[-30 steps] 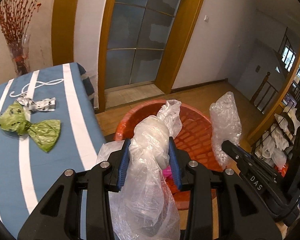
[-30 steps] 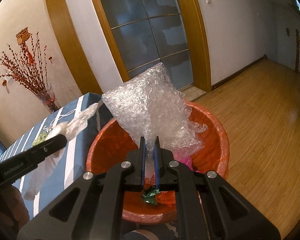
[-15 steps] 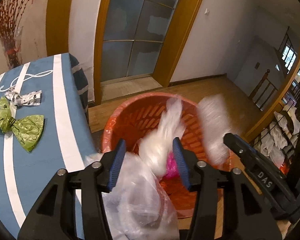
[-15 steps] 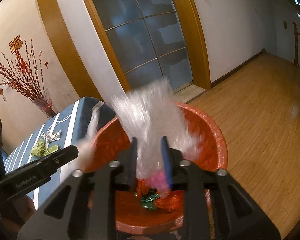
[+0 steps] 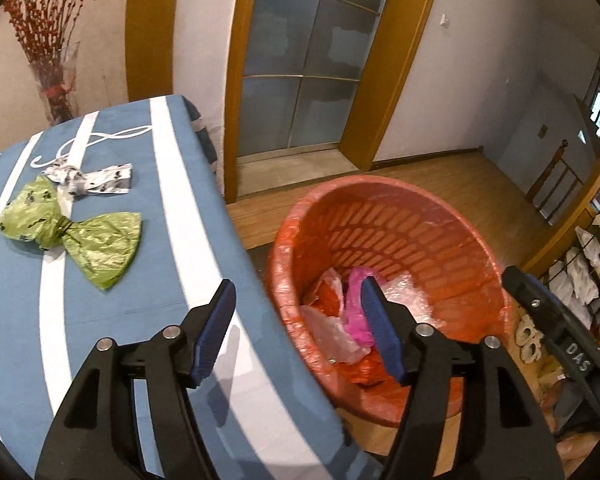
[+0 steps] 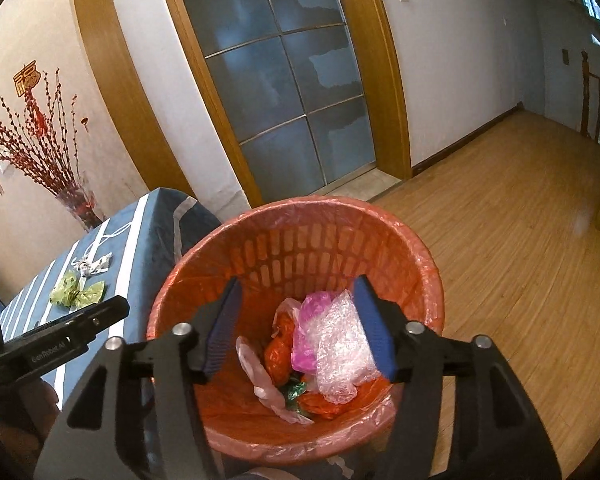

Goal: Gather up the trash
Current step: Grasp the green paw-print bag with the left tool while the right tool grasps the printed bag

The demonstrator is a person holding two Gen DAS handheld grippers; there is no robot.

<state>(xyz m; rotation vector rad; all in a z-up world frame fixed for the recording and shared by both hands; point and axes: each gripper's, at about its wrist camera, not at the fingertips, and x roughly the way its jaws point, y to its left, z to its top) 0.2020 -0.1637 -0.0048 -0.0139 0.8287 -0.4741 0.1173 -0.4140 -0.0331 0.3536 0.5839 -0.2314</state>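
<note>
Your right gripper [image 6: 298, 326] and left gripper [image 5: 298, 330] have just been opening; both sets of fingers stand apart, holding nothing. The bubble wrap [image 6: 340, 356] lies in the orange bin [image 6: 380, 216] below your right fingers.

A: Left gripper [image 5: 298, 320] jaws have just been opening, nothing between them, tips over table edge and orange bin [image 5: 480, 256].
B: Bin holds pink bag [image 5: 358, 304], clear plastic. Green bag [image 5: 80, 236] lies on striped tablecloth [image 5: 172, 264].

Left gripper [image 5: 296, 320], right gripper [image 6: 298, 320]: black angular fingers wearing ribbed blue pads [image 5: 214, 336], showing silver screws, white lettering.
</note>
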